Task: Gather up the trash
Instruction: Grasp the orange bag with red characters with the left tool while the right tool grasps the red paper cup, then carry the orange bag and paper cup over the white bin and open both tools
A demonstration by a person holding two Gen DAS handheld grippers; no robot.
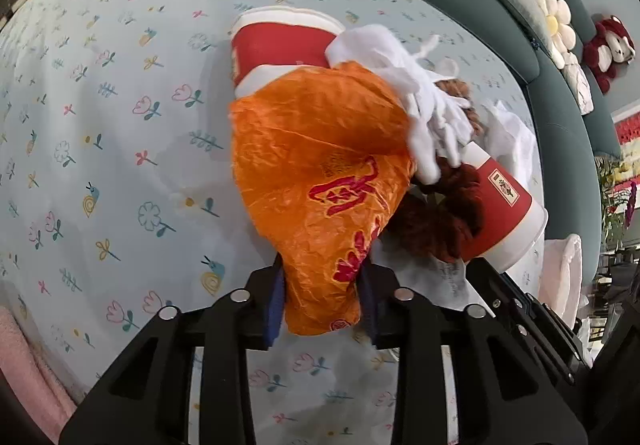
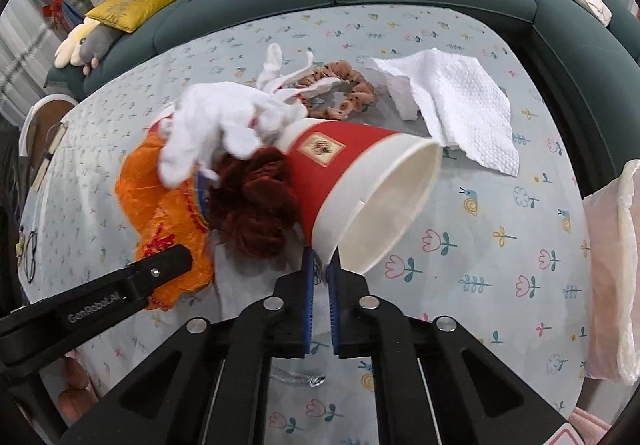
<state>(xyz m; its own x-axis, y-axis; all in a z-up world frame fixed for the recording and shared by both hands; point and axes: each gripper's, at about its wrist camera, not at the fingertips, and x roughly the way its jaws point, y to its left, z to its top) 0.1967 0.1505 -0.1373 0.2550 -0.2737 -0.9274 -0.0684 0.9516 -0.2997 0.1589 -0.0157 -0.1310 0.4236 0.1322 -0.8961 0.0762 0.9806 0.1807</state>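
1. Left wrist view: the left gripper (image 1: 323, 299) is clamped on the lower end of a crumpled orange plastic bag (image 1: 320, 173) with red print, its blue-padded fingers (image 1: 275, 307) pressing the bag from both sides.
2. Left wrist view: the bag lies over a flower-printed tablecloth (image 1: 120, 125); behind it lies a red-and-white paper cup (image 1: 280, 45) on its side, and to its right a white rag (image 1: 420, 101) and a dark red scrunchie (image 1: 436, 221) rest against a second paper cup (image 1: 504, 205).
3. Left wrist view: a green sofa (image 1: 560, 117) with cushions curves along the table's far edge.
4. Right wrist view: the right gripper (image 2: 320, 281) pinches the rim of the tilted second paper cup (image 2: 360, 185), one finger inside the wall and one outside, the cup's mouth facing the camera.
5. Right wrist view: the scrunchie (image 2: 256, 205) and the rag (image 2: 216, 125) lie left of this cup, touching it, with the bag (image 2: 160, 213) further left, held by the left gripper (image 2: 160, 273).
6. Right wrist view: beyond the cup, a pink dotted scrunchie (image 2: 352, 89) and a white paper towel (image 2: 452, 101) lie on the tablecloth (image 2: 500, 265).
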